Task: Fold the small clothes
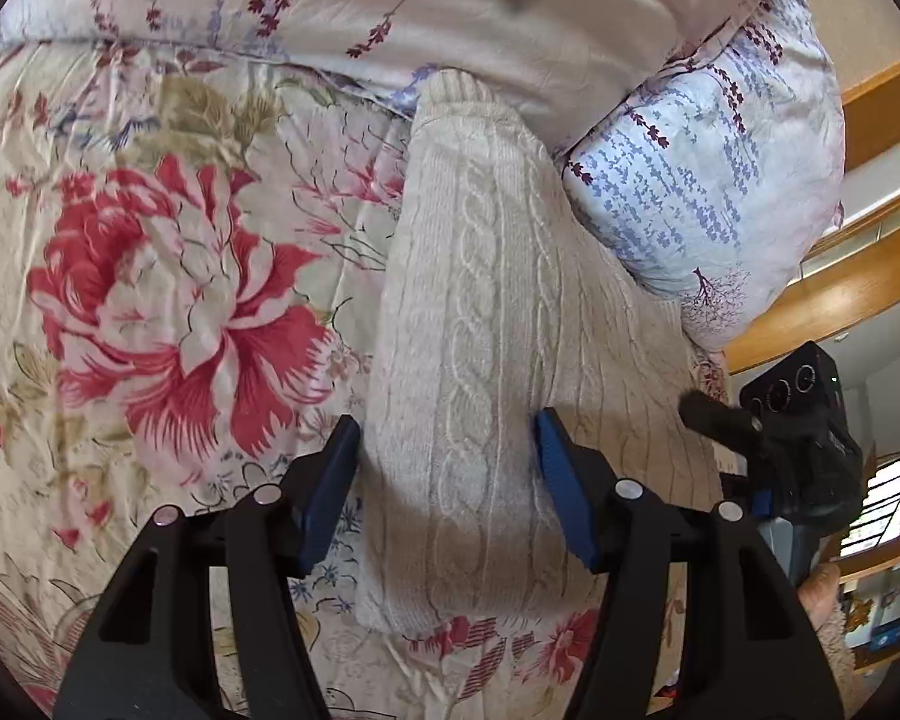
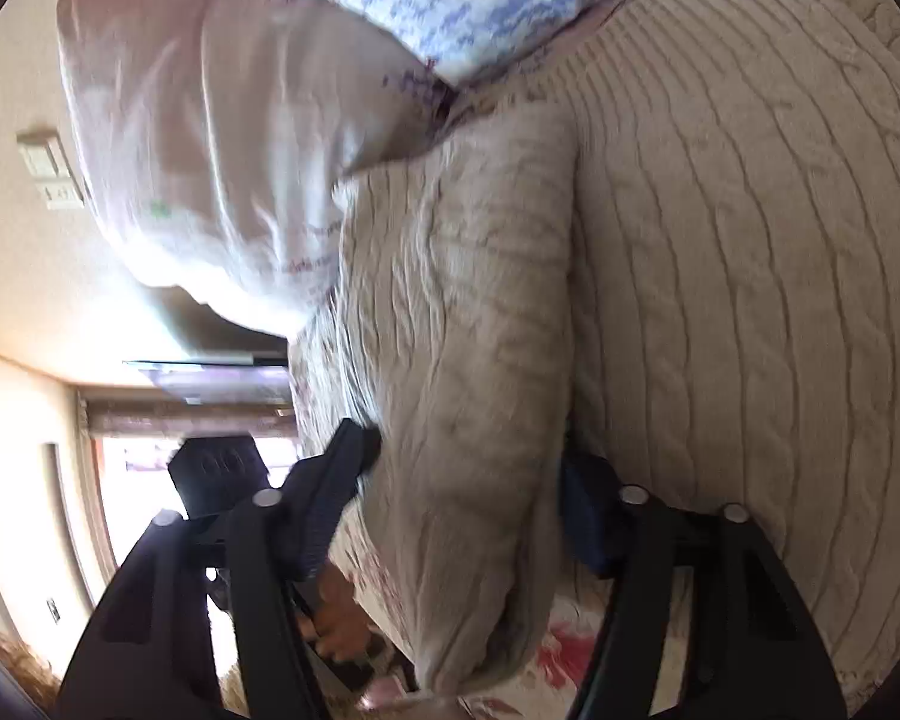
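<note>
A cream cable-knit sweater (image 1: pixel 480 312) lies on a flowered bedspread (image 1: pixel 150 276). One sleeve runs up the middle of the left wrist view. My left gripper (image 1: pixel 447 480) is open, its blue-padded fingers (image 1: pixel 561 492) on either side of that sleeve near the body. The right gripper shows at the right edge of that view (image 1: pixel 768 432). In the right wrist view, my right gripper (image 2: pixel 462 498) is open with the other sleeve (image 2: pixel 468 360) lying between its fingers. The sweater body (image 2: pixel 750 270) fills the right side.
A lavender-print pillow (image 1: pixel 708 192) and a pale quilt (image 1: pixel 450 12) lie just beyond the sweater. A wooden bed frame (image 1: pixel 840 288) curves at the right. The bed edge and the room beyond (image 2: pixel 90 420) lie left in the right wrist view.
</note>
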Motion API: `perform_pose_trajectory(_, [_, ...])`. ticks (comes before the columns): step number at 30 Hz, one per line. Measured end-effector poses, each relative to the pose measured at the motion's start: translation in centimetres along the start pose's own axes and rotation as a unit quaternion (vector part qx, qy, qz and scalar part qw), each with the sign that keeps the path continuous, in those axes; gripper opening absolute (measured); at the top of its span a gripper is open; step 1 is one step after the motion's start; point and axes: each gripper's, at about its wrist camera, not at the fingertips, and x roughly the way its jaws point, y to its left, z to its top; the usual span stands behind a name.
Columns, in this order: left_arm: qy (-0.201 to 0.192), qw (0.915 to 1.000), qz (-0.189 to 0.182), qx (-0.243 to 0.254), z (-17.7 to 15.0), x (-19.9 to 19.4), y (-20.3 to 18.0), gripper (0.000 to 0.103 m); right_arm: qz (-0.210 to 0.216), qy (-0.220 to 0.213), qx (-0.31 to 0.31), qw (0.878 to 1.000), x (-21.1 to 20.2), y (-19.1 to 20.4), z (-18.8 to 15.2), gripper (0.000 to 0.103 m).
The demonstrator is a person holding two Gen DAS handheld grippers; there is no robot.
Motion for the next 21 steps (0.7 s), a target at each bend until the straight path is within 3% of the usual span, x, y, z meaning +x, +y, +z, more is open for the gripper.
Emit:
perform_pose_trajectory(2, [-0.002,1.0000,0.002,0.002,-0.2,0.1,0.0,0.060,0.002,-0.020,0.011,1.000,0.2,-0.4,0.6,0.044])
perform_pose_trajectory(4, [-0.004,0.9999,0.008,0.008,-0.2,0.1,-0.3,0.060,-0.010,-0.025,0.013,1.000,0.6,-0.7,0.8,0.028])
perform_pose_trajectory(7, [-0.007,0.9999,0.012,0.009,0.0,-0.2,-0.5,0.061,-0.029,-0.036,-0.007,0.999,0.6,-0.1,0.6,0.019])
perform_pose_trajectory(14, [-0.038,0.9991,-0.013,-0.009,0.7,-2.4,-1.0,0.070,-0.080,-0.076,-0.088,0.990,-0.8,3.4,0.5,0.017])
perform_pose_trajectory(21, [-0.046,0.9986,-0.026,-0.001,0.6,-3.3,-1.7,0.071,-0.158,-0.101,-0.175,0.967,-3.5,6.6,0.8,0.016])
